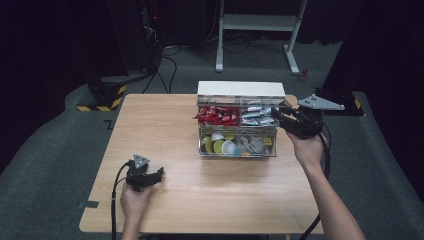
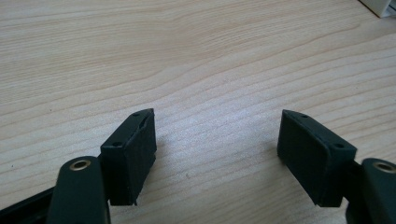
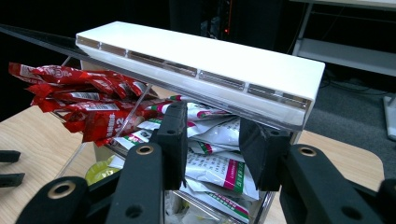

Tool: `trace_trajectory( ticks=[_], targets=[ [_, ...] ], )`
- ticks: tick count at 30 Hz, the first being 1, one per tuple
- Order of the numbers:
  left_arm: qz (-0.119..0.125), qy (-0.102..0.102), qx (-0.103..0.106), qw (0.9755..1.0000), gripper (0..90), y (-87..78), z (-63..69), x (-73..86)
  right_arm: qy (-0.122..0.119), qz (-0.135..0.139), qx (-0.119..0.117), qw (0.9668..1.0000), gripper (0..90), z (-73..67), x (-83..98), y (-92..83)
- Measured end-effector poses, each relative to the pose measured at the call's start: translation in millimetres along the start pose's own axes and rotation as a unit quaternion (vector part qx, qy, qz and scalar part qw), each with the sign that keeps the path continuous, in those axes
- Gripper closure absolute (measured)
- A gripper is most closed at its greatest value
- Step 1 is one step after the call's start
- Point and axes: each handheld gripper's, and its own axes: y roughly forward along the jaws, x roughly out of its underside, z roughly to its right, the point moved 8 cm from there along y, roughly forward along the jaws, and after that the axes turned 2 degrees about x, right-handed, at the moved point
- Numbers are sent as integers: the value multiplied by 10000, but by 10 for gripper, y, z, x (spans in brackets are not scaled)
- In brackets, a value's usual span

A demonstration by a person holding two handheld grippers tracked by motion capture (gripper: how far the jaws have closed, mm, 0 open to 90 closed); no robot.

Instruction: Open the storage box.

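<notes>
We are holding the right gripper [image 3: 212, 149] at the right end of the clear box [image 1: 237, 150] at the table's [image 1: 165, 130] far edge, jaws closed as far as they go over the white packets [image 3: 217, 170]; whether the pads are pinching one, we cannot tell. The raised white lid [image 3: 201, 60] is hiding the packets' far ends. The left gripper [image 2: 217, 154] is resting wide open and empty on bare wood.

The raised lid [image 3: 201, 60] overhangs the box [image 1: 236, 150], so the white packets [image 3: 219, 168] are reachable only under its edge. Red packets [image 3: 79, 100] crowd the neighbouring compartment. The tabletop [image 1: 165, 130] beside the box lies bare.
</notes>
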Motion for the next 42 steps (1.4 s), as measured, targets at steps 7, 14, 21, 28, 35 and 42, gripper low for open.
trace_trajectory(
  ticks=[7,14,21,28,35,42],
  targets=[
    [-2,36,23,10000,283,1,15,0,28,-8,11,10000,621,27,-28,11],
    [-42,40,63,10000,256,3,30,2,46,41,31,10000,616,49,-84,16],
    [-39,41,99,9999,238,7,43,2,49,97,53,9999,610,61,-134,31],
    [-99,201,129,9997,261,-12,110,-59,51,130,48,9999,607,76,-153,51],
    [151,230,446,9986,282,-114,238,-267,58,152,53,9999,603,85,-174,65],
    [285,332,915,9948,298,-218,448,-512,105,113,48,9999,600,108,-143,121]
  ],
)
